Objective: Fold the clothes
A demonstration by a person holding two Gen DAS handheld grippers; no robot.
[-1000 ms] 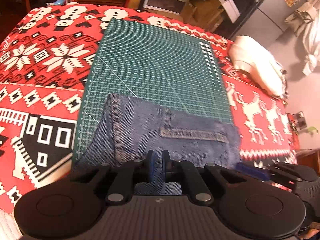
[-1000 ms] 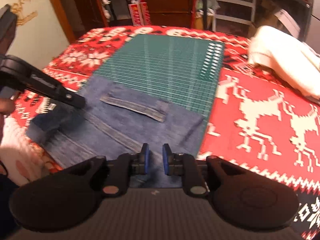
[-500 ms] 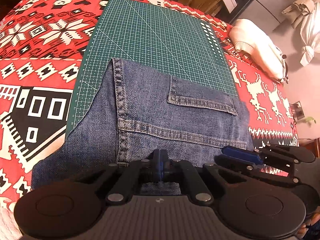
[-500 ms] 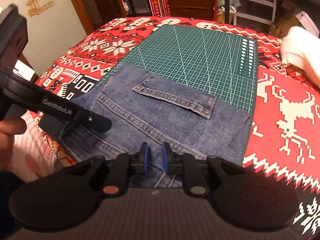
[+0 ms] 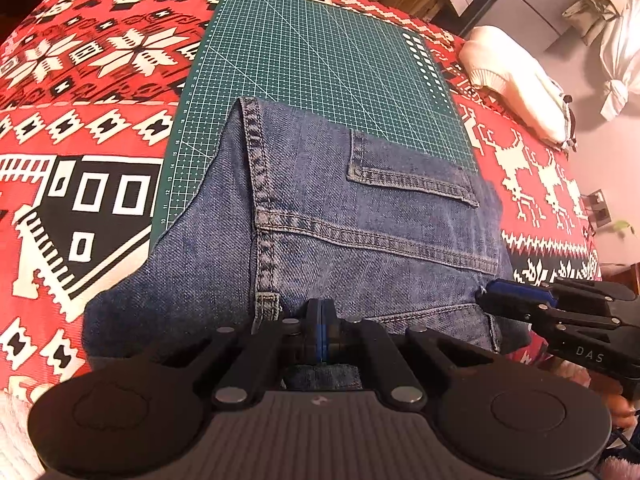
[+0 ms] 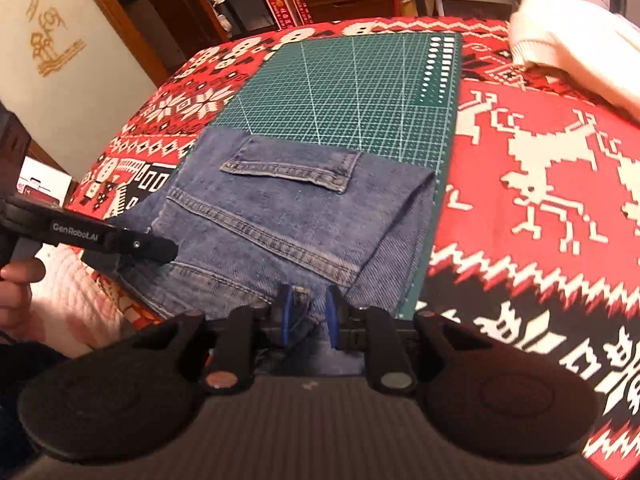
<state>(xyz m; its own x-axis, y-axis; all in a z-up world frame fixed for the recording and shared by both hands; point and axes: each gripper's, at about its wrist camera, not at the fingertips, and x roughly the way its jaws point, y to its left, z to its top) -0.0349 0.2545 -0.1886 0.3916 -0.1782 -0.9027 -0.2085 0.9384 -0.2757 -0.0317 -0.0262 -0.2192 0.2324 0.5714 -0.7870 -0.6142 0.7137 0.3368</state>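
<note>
Denim in faded blue, one pair of jeans [image 5: 360, 216], lies folded ahead of both my tools, its far edge on the single green gridded cutting mat [image 5: 320, 60] and its near waistband edge in my grip. My left gripper [image 5: 321, 334] is pinched tight on that edge, and my right gripper [image 6: 308, 316], jaws a little apart, holds bunched waistband cloth. I judge it heavy, stiff yet floppy, best held at thick seams; beyond, one red patterned blanket [image 5: 80, 80] and one cream knitted garment [image 5: 516, 80].
</note>
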